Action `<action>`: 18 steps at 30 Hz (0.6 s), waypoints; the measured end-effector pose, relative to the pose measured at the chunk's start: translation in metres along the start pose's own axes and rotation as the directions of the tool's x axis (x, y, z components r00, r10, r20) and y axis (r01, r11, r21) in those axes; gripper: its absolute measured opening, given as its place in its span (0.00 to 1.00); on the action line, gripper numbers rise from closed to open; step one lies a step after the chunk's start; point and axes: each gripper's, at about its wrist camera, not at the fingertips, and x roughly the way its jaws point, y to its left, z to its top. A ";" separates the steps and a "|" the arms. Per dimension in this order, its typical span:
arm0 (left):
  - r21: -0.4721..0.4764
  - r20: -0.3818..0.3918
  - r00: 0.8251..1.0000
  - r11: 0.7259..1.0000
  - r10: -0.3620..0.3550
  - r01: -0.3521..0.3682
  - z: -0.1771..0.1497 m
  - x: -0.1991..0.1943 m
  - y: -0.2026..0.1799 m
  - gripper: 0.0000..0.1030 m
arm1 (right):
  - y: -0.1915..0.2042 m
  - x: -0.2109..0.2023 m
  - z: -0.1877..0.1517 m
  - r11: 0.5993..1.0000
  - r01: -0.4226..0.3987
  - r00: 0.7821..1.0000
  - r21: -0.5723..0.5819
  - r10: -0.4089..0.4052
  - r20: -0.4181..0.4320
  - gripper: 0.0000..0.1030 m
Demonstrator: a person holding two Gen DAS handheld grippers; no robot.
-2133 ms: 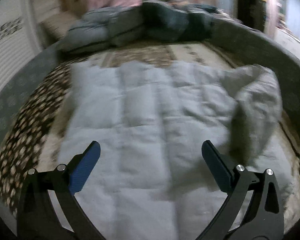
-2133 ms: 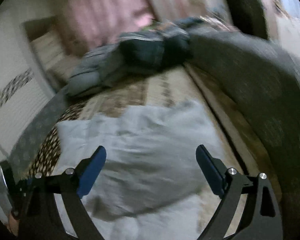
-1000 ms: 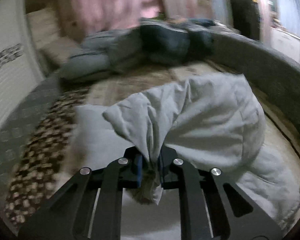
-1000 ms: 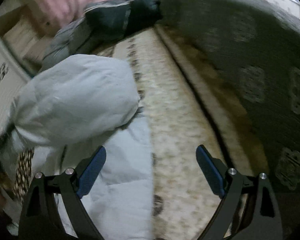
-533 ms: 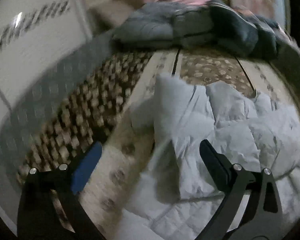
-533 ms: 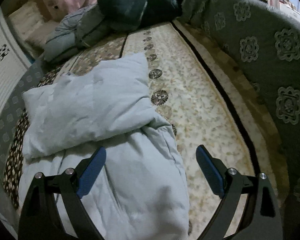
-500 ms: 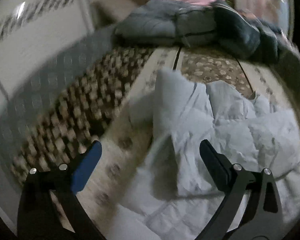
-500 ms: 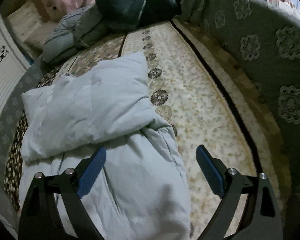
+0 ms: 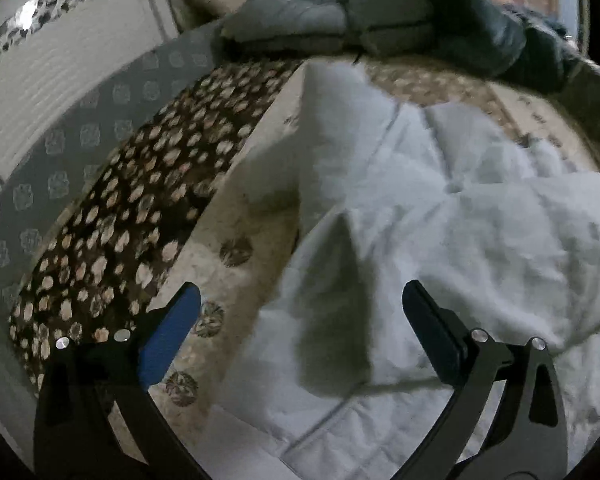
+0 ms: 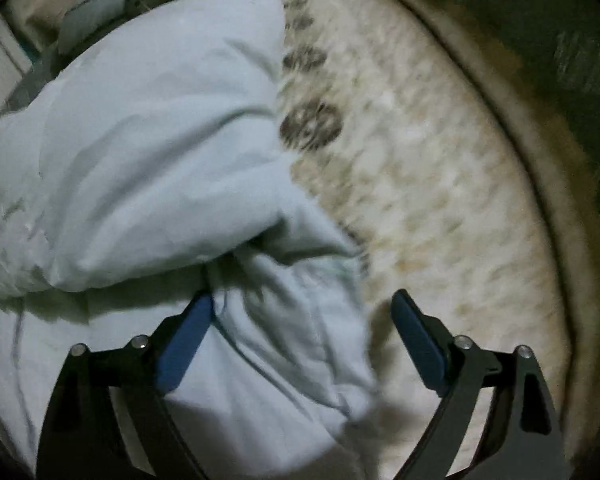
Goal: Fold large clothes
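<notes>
A pale blue quilted garment [image 9: 440,208] lies on the patterned bed cover [image 9: 228,264], its upper part folded over the lower. My left gripper [image 9: 300,292] hovers over the garment's left edge. Its jaws are opening wide, and the cloth lies below them, untouched by the pads. In the right wrist view the folded part [image 10: 140,140] bulges above a crease. My right gripper [image 10: 300,300] points steeply down at the garment's right edge. Its jaws are closing with the edge of the cloth between them, and the pads do not press on it.
A pile of grey and dark padded clothes [image 9: 380,20] lies at the far end of the bed. A grey patterned rim [image 9: 80,120] runs along the left, with a white panelled wall [image 9: 60,60] behind it. The same rim [image 10: 580,60] curves along the right.
My left gripper has let go of the lifted fold and opened wide, and the fold now lies flat on the garment. Both grippers have come down closer to the cloth. The right jaws have narrowed.
</notes>
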 end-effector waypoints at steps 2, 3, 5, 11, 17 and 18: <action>-0.016 -0.039 0.999 1.000 0.021 -0.022 -0.003 0.016 0.009 0.97 | 0.005 -0.002 0.004 0.999 -0.045 0.999 0.010 0.045 -0.024 0.43; -0.023 -0.069 0.997 0.999 0.034 -0.035 -0.007 0.024 0.012 0.97 | 0.010 -0.007 0.005 0.997 -0.072 0.997 0.006 0.072 -0.027 0.19; -0.015 -0.133 0.989 0.998 0.063 -0.065 -0.017 0.041 0.016 0.97 | 0.020 -0.024 0.008 0.996 -0.064 0.998 -0.055 0.065 0.013 0.09; -0.068 -0.201 0.976 0.992 0.090 -0.105 -0.026 0.065 0.027 0.97 | -0.014 -0.070 0.017 1.000 0.000 0.980 -0.015 0.003 0.197 0.03; -0.022 -0.099 0.993 0.998 0.057 -0.060 -0.017 0.047 0.006 0.97 | -0.055 -0.129 0.022 0.912 0.364 0.832 0.190 -0.410 0.374 0.05; -0.017 -0.089 0.995 0.998 0.053 -0.054 -0.017 0.045 0.004 0.97 | -0.068 -0.129 0.020 0.887 0.398 0.820 0.232 -0.458 0.345 0.09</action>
